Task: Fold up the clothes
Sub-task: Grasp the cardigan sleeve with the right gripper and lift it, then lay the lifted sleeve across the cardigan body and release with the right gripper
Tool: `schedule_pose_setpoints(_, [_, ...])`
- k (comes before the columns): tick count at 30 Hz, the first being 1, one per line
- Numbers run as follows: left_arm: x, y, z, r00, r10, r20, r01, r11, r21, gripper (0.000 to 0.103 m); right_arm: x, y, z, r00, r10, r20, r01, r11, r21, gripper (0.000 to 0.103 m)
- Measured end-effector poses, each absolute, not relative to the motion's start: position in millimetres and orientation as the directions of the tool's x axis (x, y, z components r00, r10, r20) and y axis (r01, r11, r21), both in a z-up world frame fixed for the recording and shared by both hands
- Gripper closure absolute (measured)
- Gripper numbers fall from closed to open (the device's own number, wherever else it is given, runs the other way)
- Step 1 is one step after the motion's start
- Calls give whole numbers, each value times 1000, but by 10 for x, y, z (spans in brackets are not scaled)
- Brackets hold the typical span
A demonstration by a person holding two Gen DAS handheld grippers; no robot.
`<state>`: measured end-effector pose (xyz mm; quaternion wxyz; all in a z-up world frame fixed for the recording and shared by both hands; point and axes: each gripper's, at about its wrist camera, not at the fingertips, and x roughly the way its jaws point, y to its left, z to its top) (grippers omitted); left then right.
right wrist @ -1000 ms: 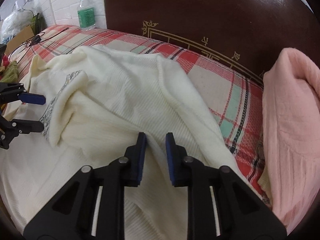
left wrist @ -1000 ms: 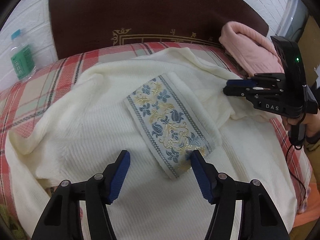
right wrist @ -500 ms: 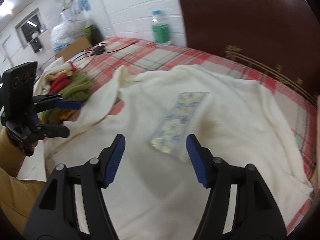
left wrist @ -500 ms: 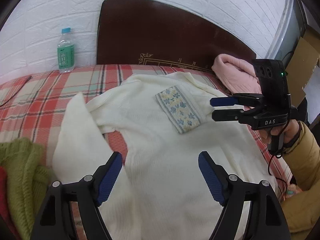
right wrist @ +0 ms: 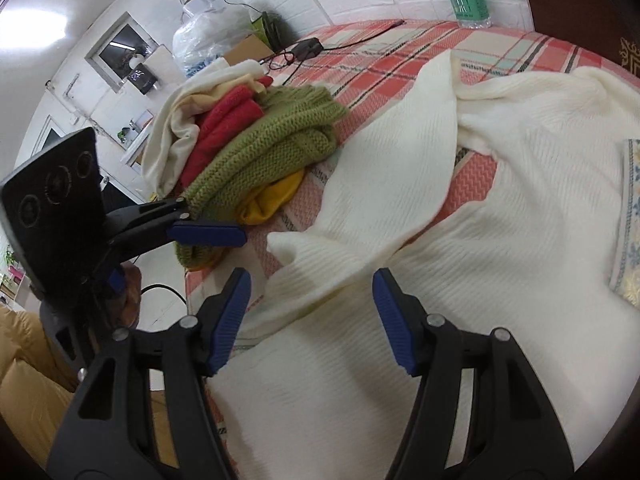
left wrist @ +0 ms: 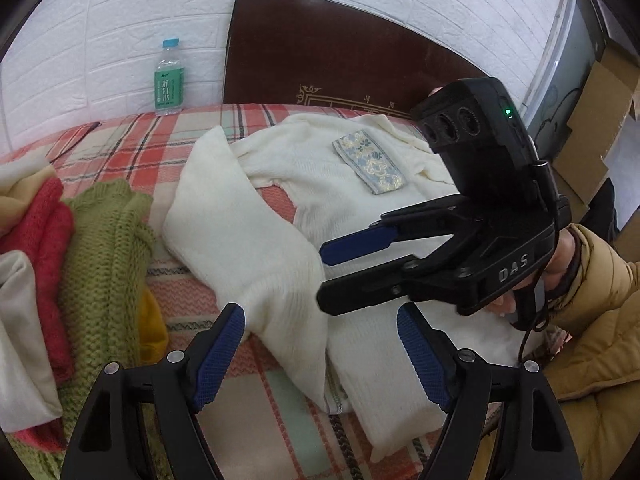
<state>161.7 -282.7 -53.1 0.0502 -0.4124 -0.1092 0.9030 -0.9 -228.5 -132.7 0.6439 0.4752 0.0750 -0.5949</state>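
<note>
White brick wall [left wrist: 100,40] backs a bed spread with a red, cream and green plaid blanket [left wrist: 132,148], and a dark wooden headboard [left wrist: 320,52] with gold trim stands against the wall.

At the far left of the left wrist view lies a heap of other clothes: a red knit [left wrist: 44,224] and an olive green sweater [left wrist: 104,248] with a yellow piece tucked beneath it. Behind them, at the foot of the wall, stands a water bottle [left wrist: 169,78] with a green label.

Across the middle of the bed lies the cream sweater [left wrist: 256,240], spread out on the blanket. One sleeve [left wrist: 212,184] runs from near the wall down toward the bed's near edge, with a strip of blanket showing between it and the body. On the body, toward the headboard, sits an embroidered blue and gold band [left wrist: 368,162].

The left gripper [left wrist: 320,356] hovers over the sweater's near edge with its blue-padded jaws wide apart, holding nothing.

To the right, the right gripper [left wrist: 340,276] is held above the sweater body by a hand in a mustard yellow jacket sleeve [left wrist: 592,320]. Its jaws also stand apart and empty; in its own view the gripper [right wrist: 312,320] hangs over the end of the sleeve.
</note>
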Motion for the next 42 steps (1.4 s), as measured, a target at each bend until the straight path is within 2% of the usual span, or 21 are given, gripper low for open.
schedule_pose_setpoints(3, [1700,-2839,-535,-661,198,-723,-15,-968,-251,22,19,-2376,-1391,285,-696,-659,830,-165,533,39])
schedule_pose_setpoints(6, [1776,-2849,-529,-668,207,-714,-28,-967,-254,22,56,-2456,-1369,266,-707,-655,839,-164,519,61])
schedule_pose_setpoints(11, [1842,-2895,-542,-678,226,-700,-34,-960,-277,22,52,-2608,-1480,246,-664,-706,850,-202,486,62])
schedule_pose_setpoints(12, [1853,-2896,-541,-679,228,-698,-37,-960,-278,22,60,-2607,-1457,247,-673,-698,852,-192,487,73])
schedule_pose_setpoints(13, [1855,-2899,-540,-680,231,-696,-39,-959,-280,22,66,-2609,-1428,255,-673,-694,853,-182,490,91])
schedule_pose_setpoints(16, [1856,-2912,-538,-682,240,-691,-48,-957,-286,22,18,-2564,-1259,276,-712,-645,840,-147,522,92])
schedule_pose_setpoints(20, [1845,-2925,-534,-685,253,-683,-55,-953,-297,22,-161,-2408,-902,305,-790,-531,796,-95,598,92])
schedule_pose_setpoints(24, [1770,-2893,-495,-696,280,-661,-83,-946,-312,22,-361,-2190,-530,287,-842,-456,779,-73,623,92])
schedule_pose_setpoints(32, [1387,-2758,-472,-691,346,-635,-152,-928,-339,22,-831,-1731,-144,202,-920,-337,728,-89,679,92])
schedule_pose_setpoints(37, [1179,-2546,-546,-647,396,-652,-213,-915,-344,22,-1140,-1416,-207,109,-884,-455,744,-231,627,92])
schedule_pose_setpoints(40, [1077,-2433,-586,-622,428,-656,-247,-902,-354,22,-1379,-1226,-434,12,-812,-584,715,-401,573,89])
schedule_pose_setpoints(41, [1049,-2413,-597,-618,432,-657,-249,-900,-358,22,-1438,-1171,-543,-7,-777,-630,702,-453,550,86])
schedule_pose_setpoints(42, [1023,-2398,-608,-615,435,-657,-249,-898,-361,22,-1482,-1123,-660,-26,-737,-676,687,-505,523,69])
